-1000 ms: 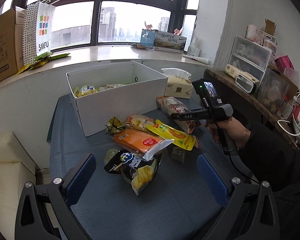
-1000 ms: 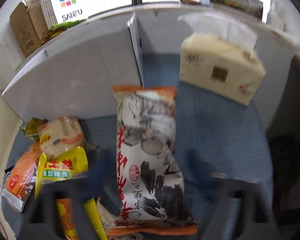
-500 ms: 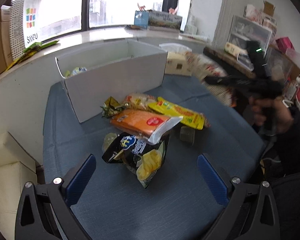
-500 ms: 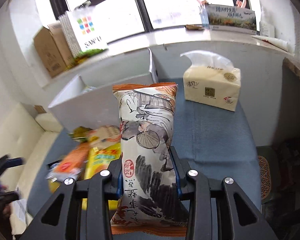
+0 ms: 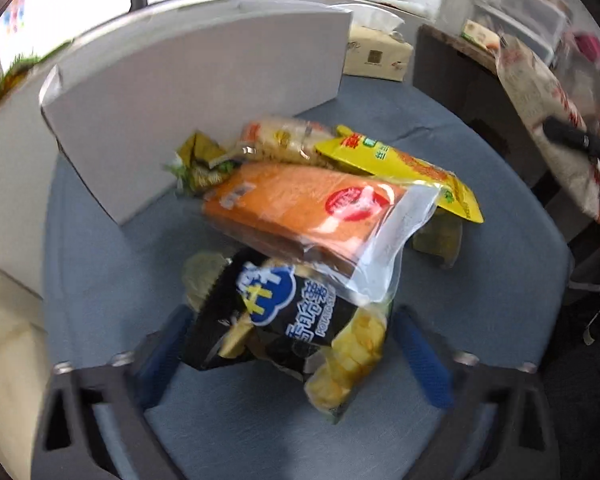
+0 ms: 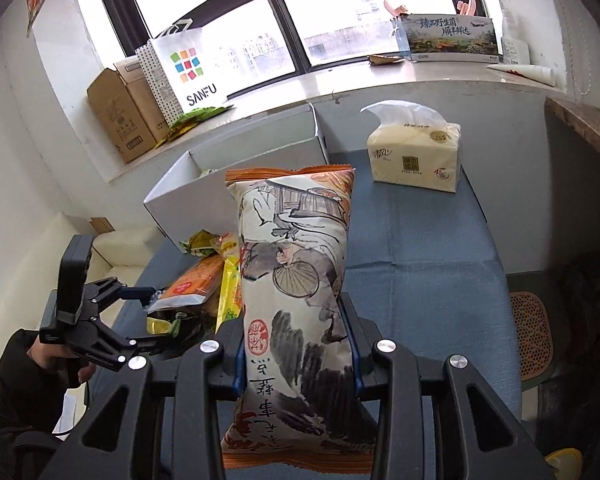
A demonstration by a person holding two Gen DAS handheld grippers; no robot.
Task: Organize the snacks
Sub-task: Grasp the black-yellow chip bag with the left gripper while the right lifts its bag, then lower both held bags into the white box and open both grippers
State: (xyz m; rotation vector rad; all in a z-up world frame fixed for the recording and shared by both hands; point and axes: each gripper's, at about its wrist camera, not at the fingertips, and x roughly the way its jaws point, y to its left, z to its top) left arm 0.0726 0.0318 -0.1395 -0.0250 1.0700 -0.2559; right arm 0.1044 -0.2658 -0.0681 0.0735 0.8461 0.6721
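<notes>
Right claw (image 6: 296, 354) clamps a tall ink-painting-print snack bag (image 6: 294, 280) aloft, the open white cardboard box (image 6: 236, 184) ahead. Left claw (image 5: 288, 344), fingers apart, straddles a black potato-chip bag (image 5: 276, 320) on the blue desk (image 5: 100, 264). About 5 packets remain unboxed.

Blue fabric surface (image 6: 420, 280) with white box (image 5: 204, 92), tissue pack (image 6: 416, 156), loose snack heap (image 5: 320, 216).

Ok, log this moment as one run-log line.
right gripper: shut on ink-drawing snack bag, lifted | left gripper: open around black chip bag | white box: open, beyond pile
</notes>
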